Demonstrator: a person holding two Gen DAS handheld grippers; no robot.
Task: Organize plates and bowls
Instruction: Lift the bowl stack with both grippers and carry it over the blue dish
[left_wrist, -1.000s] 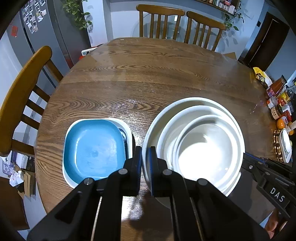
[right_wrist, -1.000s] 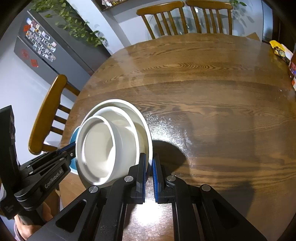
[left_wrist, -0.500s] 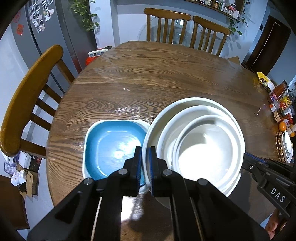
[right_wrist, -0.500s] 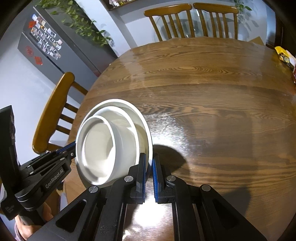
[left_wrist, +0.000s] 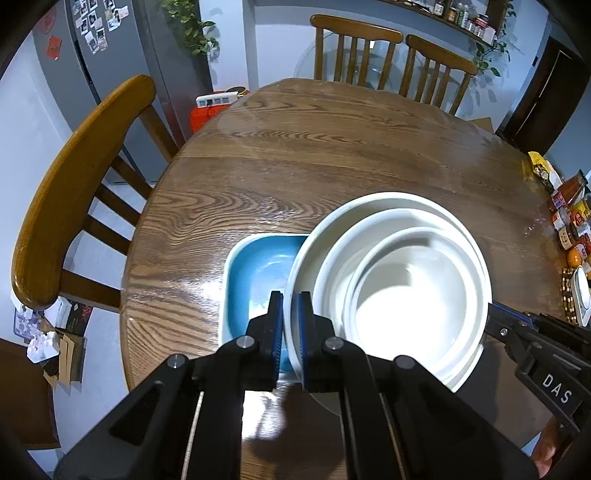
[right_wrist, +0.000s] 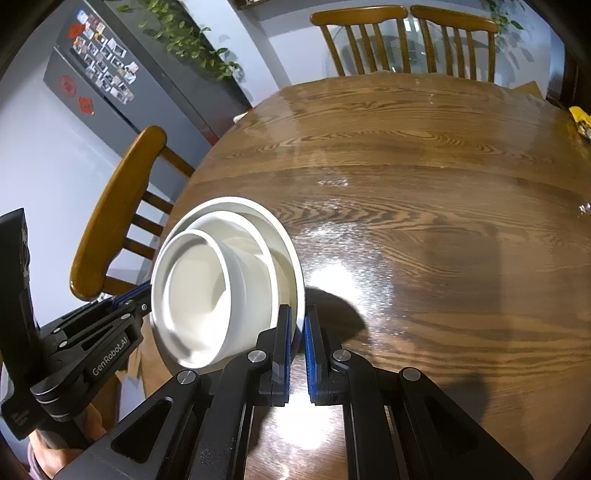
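Note:
A stack of white dishes, two bowls (left_wrist: 410, 295) nested in a wide white plate (left_wrist: 373, 201), hangs above the round wooden table (left_wrist: 332, 147). My left gripper (left_wrist: 291, 297) is shut on the plate's left rim. My right gripper (right_wrist: 300, 310) is shut on the opposite rim, and its tip (left_wrist: 496, 323) shows at the stack's right side. In the right wrist view the stack (right_wrist: 207, 295) tilts toward the camera. A blue square dish (left_wrist: 258, 273) lies on the table, its right part hidden under the stack.
Wooden chairs stand at the left (left_wrist: 62, 206) and far side (left_wrist: 354, 51) of the table. Sauce bottles and jars (left_wrist: 570, 221) crowd the right edge. A grey fridge (left_wrist: 92, 48) stands behind the left chair. A bare stretch of tabletop (right_wrist: 443, 221) lies right of the stack.
Both grippers have carried the white stack leftward across the table. It was beside the blue square dish and now overlaps that dish's right part. Both grips are unchanged.

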